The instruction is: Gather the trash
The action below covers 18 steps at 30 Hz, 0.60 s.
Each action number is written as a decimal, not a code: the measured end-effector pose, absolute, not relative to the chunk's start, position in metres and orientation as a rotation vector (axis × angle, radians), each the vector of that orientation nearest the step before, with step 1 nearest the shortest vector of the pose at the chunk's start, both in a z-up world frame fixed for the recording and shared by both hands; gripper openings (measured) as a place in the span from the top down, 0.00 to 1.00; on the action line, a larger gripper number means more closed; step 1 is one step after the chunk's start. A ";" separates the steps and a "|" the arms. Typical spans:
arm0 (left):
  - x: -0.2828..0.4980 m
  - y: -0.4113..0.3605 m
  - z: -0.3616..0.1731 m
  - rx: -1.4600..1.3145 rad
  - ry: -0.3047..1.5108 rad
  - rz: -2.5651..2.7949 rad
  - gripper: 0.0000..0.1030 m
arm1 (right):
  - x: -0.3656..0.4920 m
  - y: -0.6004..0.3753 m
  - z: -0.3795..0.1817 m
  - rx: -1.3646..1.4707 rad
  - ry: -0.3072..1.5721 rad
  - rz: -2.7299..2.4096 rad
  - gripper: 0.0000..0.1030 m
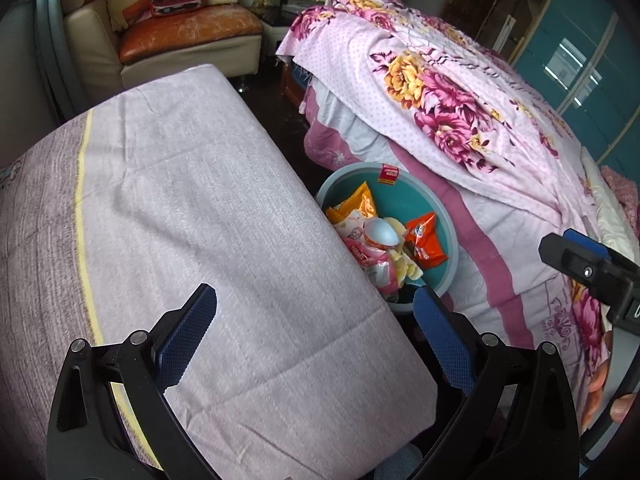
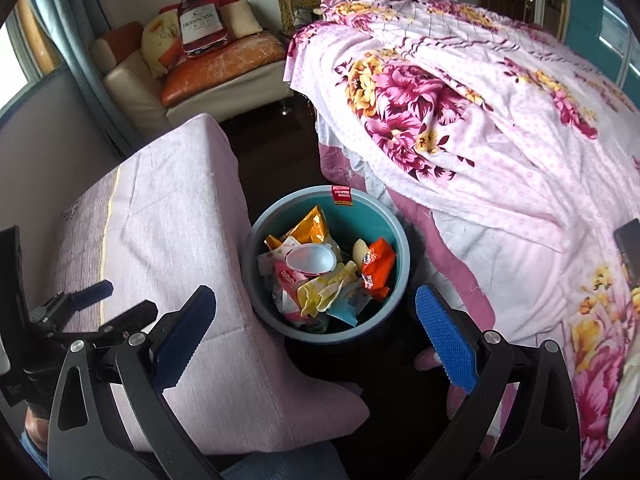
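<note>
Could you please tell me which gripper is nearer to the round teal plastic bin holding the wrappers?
Right, by a small margin. The right gripper hangs above the round teal plastic bin, jaws open and empty. The left gripper hangs above the cloth-covered table beside it.

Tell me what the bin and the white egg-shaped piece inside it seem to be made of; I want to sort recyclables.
The bin looks like moulded plastic: smooth teal wall, rolled grey-blue rim, a satin sheen, and a red label at the rim. The white egg-shaped piece looks like thin, glossy formed plastic, a hollow shell with a soft highlight, though coated card cannot be excluded.
</note>
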<state>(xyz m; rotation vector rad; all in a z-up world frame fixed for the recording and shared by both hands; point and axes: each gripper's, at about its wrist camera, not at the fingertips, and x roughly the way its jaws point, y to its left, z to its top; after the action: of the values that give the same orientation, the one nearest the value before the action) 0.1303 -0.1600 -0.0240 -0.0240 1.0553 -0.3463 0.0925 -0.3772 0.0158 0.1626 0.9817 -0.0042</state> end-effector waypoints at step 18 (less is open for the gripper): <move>0.100 -0.127 -0.006 -0.049 0.988 -0.284 0.04 | 0.068 -0.357 0.028 0.121 0.956 0.016 0.07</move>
<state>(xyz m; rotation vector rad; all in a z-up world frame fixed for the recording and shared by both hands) 0.0998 -0.1269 -0.0062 -0.0486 0.9882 -0.2838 0.0679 -0.3566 0.0277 0.1205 0.9565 0.0156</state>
